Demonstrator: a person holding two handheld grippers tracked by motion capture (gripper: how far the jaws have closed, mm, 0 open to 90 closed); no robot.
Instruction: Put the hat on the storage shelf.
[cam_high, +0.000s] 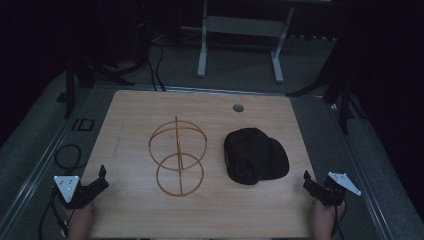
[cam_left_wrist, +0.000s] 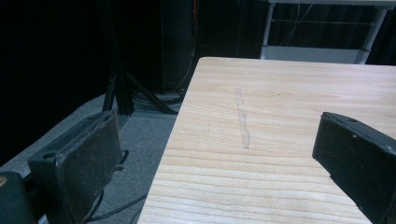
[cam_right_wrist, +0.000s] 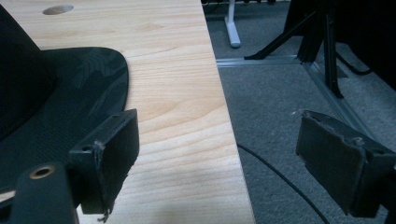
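The black cap (cam_high: 255, 155) lies right of centre on the table (cam_high: 130, 115), nearer the right gripper (cam_high: 311, 184); the wire hat stand (cam_high: 177, 156) sits nearer the left gripper (cam_high: 100, 179). Both grippers' jaws stand apart, empty.

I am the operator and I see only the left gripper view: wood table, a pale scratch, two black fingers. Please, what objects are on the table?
Observer: In the high view a wire-frame stand of thin golden rings stands near the table's middle.
Operator: Is something beside it?
Observer: Yes, a black cap lies to its right, apart from it.
Operator: Where is the right gripper?
Observer: The right gripper is at the table's near right corner, open; in its own view one of its fingers sits over the wood near the cap's brim.
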